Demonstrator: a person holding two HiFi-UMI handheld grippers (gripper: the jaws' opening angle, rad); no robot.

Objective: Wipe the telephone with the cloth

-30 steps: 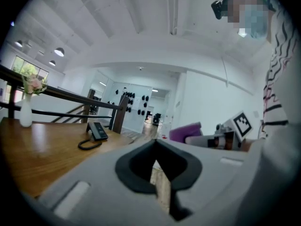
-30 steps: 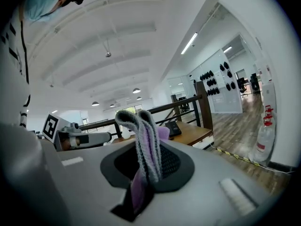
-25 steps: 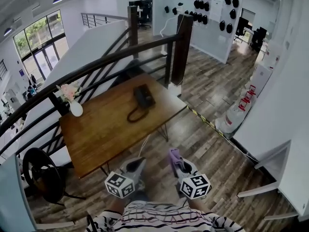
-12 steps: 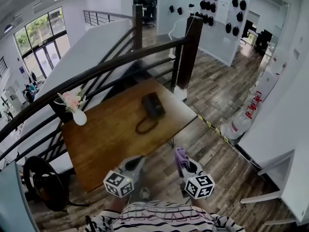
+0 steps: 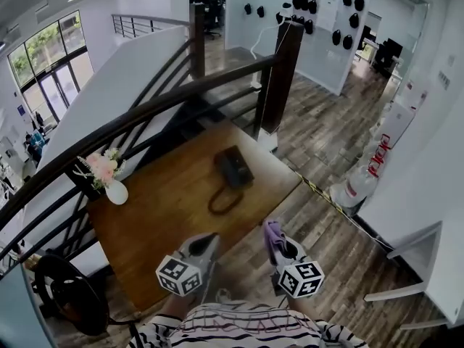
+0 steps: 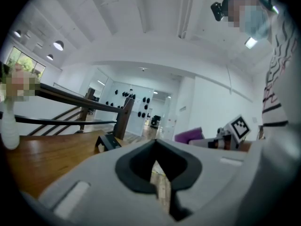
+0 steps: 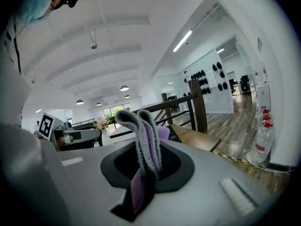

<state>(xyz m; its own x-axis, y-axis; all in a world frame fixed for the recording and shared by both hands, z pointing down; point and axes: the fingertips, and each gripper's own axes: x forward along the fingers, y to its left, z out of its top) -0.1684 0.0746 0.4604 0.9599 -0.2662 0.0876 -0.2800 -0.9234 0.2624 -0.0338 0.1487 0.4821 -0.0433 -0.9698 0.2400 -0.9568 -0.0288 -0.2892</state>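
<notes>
A black telephone (image 5: 233,167) lies on the far right part of a wooden table (image 5: 159,216), its coiled cord (image 5: 225,200) looping toward me. Both grippers hover low, short of the table's near edge. My right gripper (image 5: 277,242) is shut on a purple and grey cloth (image 5: 272,230), which sticks up folded between the jaws (image 7: 146,145). My left gripper (image 5: 208,242) is shut with nothing in it (image 6: 157,168). From the left gripper view the telephone (image 6: 109,141) shows across the tabletop. The cloth hides most of the phone in the right gripper view.
A white vase of pink flowers (image 5: 114,191) stands at the table's left corner. A dark stair railing (image 5: 181,93) and post (image 5: 283,71) run behind the table. Water bottles (image 5: 355,187) and striped floor tape (image 5: 319,191) lie to the right; a black wheel (image 5: 65,288) sits lower left.
The table and telephone have drawn nearer and lower in the head view as the person steps up. Both grippers keep their pose, the cloth still held.
</notes>
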